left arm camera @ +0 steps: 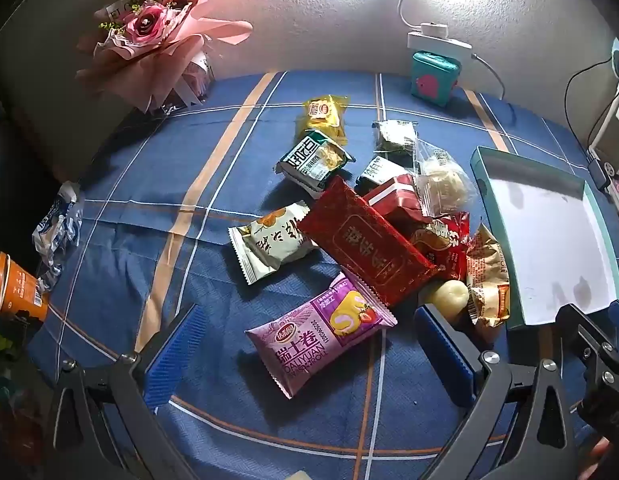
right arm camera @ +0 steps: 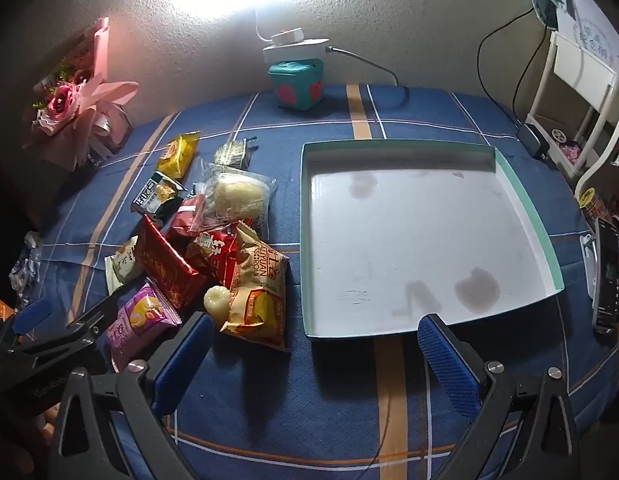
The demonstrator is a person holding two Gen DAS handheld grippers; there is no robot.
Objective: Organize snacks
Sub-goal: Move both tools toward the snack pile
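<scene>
A pile of wrapped snacks lies on the blue checked tablecloth [left arm camera: 213, 216]. A purple Swiss-roll pack [left arm camera: 317, 332] lies nearest, between my left gripper's open fingers [left arm camera: 309, 360]; it also shows in the right wrist view [right arm camera: 141, 320]. A long red pack [left arm camera: 365, 240], a cream pack [left arm camera: 273, 236], a green-white pack [left arm camera: 313, 160] and a yellow pack [left arm camera: 323, 118] lie behind. An orange Swiss-roll pack [right arm camera: 257, 288] and a pale round sweet [right arm camera: 217, 300] lie beside the empty white tray [right arm camera: 409, 240]. My right gripper [right arm camera: 313, 356] is open and empty before the tray's near edge.
A pink bouquet [left arm camera: 157, 40] stands at the back left, a teal box [left arm camera: 433, 76] with a white power strip at the back wall. An orange cup [left arm camera: 17, 288] and a crumpled wrapper [left arm camera: 57, 228] sit at the left edge. A phone [right arm camera: 607, 276] lies right of the tray.
</scene>
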